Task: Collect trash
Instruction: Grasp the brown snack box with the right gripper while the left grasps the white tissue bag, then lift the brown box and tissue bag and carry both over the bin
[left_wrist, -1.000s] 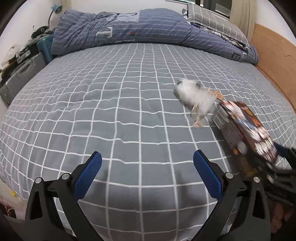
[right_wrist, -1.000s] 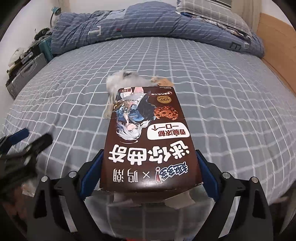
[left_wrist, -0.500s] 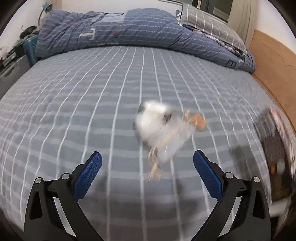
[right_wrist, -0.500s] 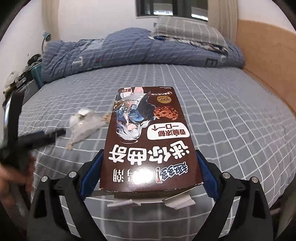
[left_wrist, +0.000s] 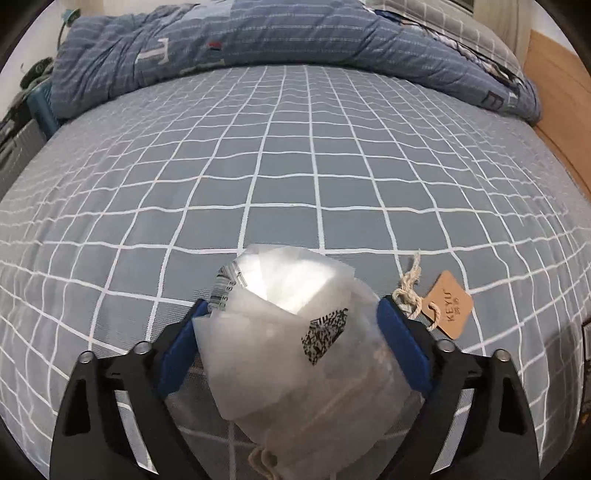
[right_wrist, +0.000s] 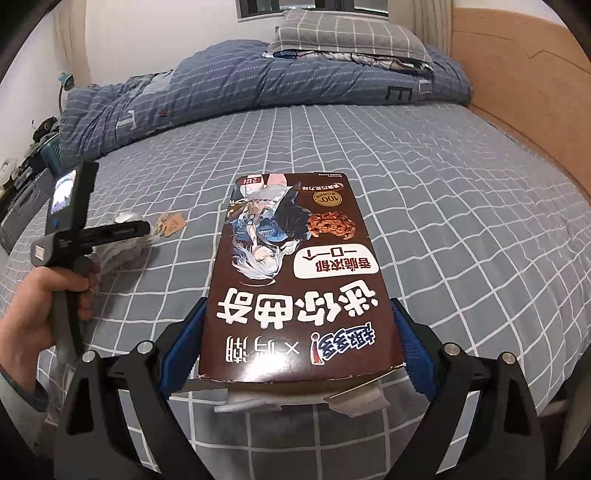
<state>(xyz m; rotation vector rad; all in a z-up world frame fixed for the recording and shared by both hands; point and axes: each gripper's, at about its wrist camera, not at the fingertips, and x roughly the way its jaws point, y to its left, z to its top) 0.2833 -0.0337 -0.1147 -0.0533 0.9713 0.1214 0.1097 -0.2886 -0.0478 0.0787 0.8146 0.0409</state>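
A second ago the crumpled plastic bag (left_wrist: 295, 354) lay ahead to the right; now, in my left view, it sits on the bedsheet (left_wrist: 280, 155) between my left gripper (left_wrist: 291, 343) pads, which are closing without yet squeezing it, its brown tag (left_wrist: 448, 303) right of them. In my right view, my right gripper (right_wrist: 295, 343) pinches the cookie box (right_wrist: 295, 284), long axis pointing away toward the quilt (right_wrist: 236, 81).
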